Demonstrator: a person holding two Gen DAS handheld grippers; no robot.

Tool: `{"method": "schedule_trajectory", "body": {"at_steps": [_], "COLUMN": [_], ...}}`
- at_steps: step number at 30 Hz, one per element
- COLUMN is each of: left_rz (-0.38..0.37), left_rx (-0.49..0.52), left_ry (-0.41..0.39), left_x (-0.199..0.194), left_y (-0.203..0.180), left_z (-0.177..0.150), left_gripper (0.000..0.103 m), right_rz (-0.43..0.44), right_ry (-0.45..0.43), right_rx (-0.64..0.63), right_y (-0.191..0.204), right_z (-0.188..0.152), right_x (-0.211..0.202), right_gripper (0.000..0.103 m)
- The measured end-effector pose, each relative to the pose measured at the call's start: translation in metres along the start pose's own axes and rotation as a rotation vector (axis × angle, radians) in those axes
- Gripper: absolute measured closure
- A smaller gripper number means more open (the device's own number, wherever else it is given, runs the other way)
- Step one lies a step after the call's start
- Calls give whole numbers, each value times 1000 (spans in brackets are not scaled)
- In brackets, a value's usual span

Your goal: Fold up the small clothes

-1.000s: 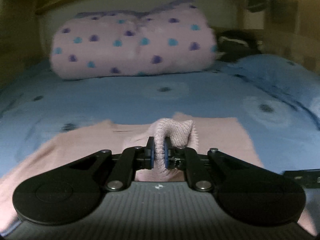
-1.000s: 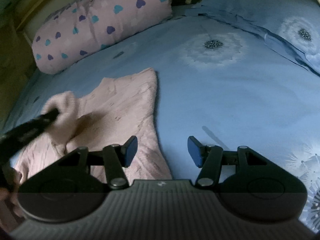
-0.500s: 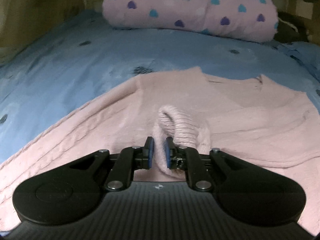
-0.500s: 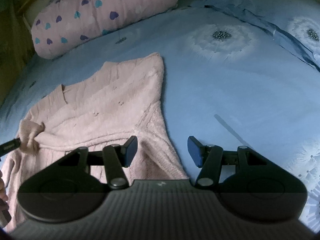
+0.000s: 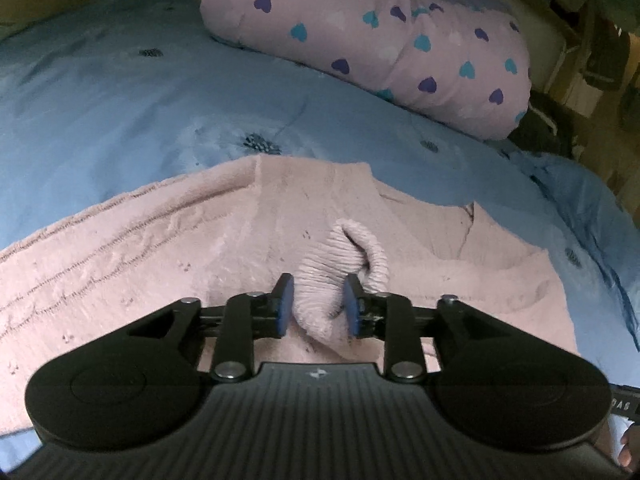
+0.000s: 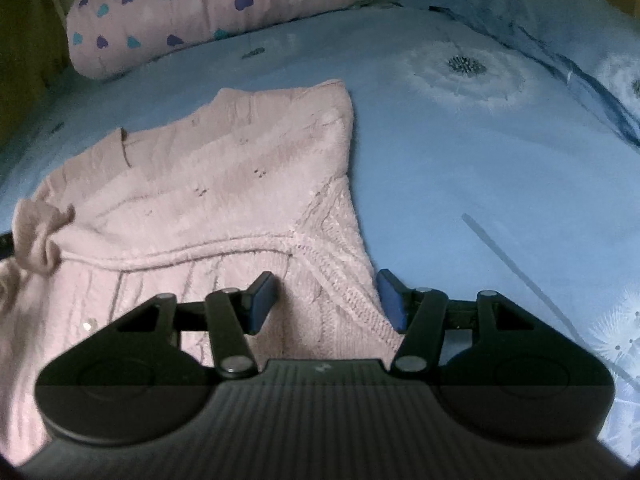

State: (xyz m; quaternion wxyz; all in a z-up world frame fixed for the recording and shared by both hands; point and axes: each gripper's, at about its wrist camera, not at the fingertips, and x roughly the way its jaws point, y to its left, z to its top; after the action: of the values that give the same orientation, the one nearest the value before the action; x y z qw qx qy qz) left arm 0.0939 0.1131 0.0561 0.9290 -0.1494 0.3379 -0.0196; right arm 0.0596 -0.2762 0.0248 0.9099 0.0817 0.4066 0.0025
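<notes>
Blue flowered bedding [image 6: 460, 168] covers the bed, with a pink heart-print pillow [image 5: 384, 40] at twelve o'clock. On it lies the pink knit sweater [image 6: 224, 184], spread flat. The left tool [image 5: 316, 304] has just been opening; the ribbed sleeve cuff [image 5: 340, 268] stands between its blue pads, released rather than pinched. The right tool [image 6: 326, 300] hangs unclenched over the sweater's edge at six o'clock, gripping nothing.
</notes>
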Motion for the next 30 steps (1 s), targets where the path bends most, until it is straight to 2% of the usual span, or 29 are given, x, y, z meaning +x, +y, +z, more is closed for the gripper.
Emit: {"method": "schedule_trajectory", "body": {"at_steps": [2, 5, 6, 7, 9, 12, 14, 16, 20, 22, 24, 25, 27, 28, 30], "left_rz": [34, 135, 143, 137, 111, 61, 55, 81, 101, 106, 125, 130, 123, 118, 113], "left_rx": [5, 15, 12, 5, -11, 17, 54, 82, 67, 60, 63, 61, 44, 48, 62], "left_ry": [-6, -11, -24, -37, -63, -80, -84, -84, -42, -7, 22, 36, 54, 57, 36], "left_x": [-3, -9, -13, -18, -29, -33, -29, -18, 13, 28, 39, 43, 49, 49, 44], "left_y": [6, 14, 16, 18, 18, 7, -5, -14, -17, -16, -14, -13, -10, -9, -11], "left_z": [2, 11, 14, 17, 21, 25, 26, 24, 16, 11, 7, 6, 3, 4, 7], "left_gripper": [54, 50, 46, 43, 29, 19, 19, 18, 19, 22, 39, 43, 62, 77, 82], "right_rz": [-7, -10, -7, 1, 27, 61, 66, 68, 68, 63, 62, 62, 58, 53, 47], "right_ry": [-3, -11, -15, -21, -40, -83, -109, -121, -123, -129, -137, -138, -138, -138, -141], "right_rx": [-28, -50, -49, -37, 2, 49, 61, 63, 61, 58, 59, 62, 67, 69, 66], "right_y": [4, 8, 8, 6, 1, -3, -3, -3, -3, -2, -1, -2, -4, -4, -4], "right_z": [-1, -2, -2, -1, 0, 4, 7, 8, 9, 9, 8, 9, 9, 9, 8], "right_x": [1, 2, 1, 0, -5, -13, -16, -16, -15, -16, -18, -18, -17, -17, -16], "right_gripper": [36, 34, 34, 34, 34, 34, 35, 35, 35, 35, 35, 35, 35, 35, 35]}}
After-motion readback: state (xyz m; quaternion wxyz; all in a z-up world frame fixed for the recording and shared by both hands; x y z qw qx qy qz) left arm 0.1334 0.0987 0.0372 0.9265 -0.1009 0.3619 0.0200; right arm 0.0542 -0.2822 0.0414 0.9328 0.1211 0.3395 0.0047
